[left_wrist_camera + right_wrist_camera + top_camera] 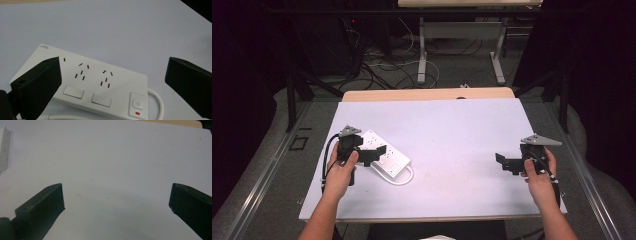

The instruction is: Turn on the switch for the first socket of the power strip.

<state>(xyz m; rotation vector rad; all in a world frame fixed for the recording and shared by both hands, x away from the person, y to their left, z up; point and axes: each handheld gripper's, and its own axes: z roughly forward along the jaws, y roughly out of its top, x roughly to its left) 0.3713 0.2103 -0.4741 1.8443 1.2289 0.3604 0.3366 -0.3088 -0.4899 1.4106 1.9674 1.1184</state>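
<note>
White power strip (97, 85) with sockets, rocker switches and red-lit button; both grippers' fingers spread apart, empty.

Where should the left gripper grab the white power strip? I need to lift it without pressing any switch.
Probably across the short width of the power strip, near its plain socket end, coming from above. The body lies flat on the table, long and narrow, and the open left gripper hangs over it. That end is away from the power button and the cord.
</note>
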